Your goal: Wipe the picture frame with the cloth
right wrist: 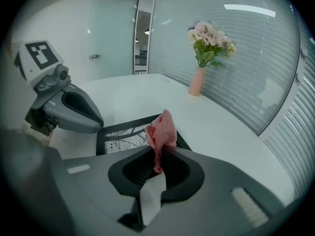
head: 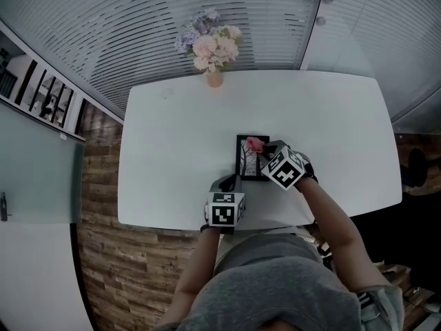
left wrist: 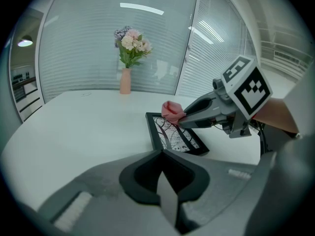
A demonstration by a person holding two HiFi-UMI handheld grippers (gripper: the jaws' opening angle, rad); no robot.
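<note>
A person stands at the near side of a big white table [head: 172, 150] with a gripper in each hand. The picture frame [head: 248, 158] lies flat on the table, a bit to the right of the middle and close to the person. It has a black rim, and the picture inside shows dark, bendy lines like branches on white. The right gripper [head: 265, 147] reaches over the far end of the frame. Its jaws are squeezed tight on a small pink cloth [right wrist: 161, 132] with a bumpy, net-like weave, and the cloth sticks up out of the jaws in a soft bunch. From the left gripper view the cloth [left wrist: 172, 111] sits right at the frame's [left wrist: 174, 134] far corner, at the tip of the right gripper [left wrist: 184, 118] - I cannot tell if it is pressing on the rim or just above it. The left gripper [head: 227, 183] is low by the near left corner of the frame, just beside it, and I cannot tell if it touches. Its jaws [left wrist: 162, 154] are pressed together with nothing in them. Each gripper has a cube with black and white square marks on it - one [head: 225, 209] on the left, one [head: 284, 167] on the right. Well away at the far edge of the table stands a small peach vase [head: 214, 78] full of pink, white and purple flowers [head: 210, 43]. Behind the table are walls of pale window blinds [head: 138, 26].
</note>
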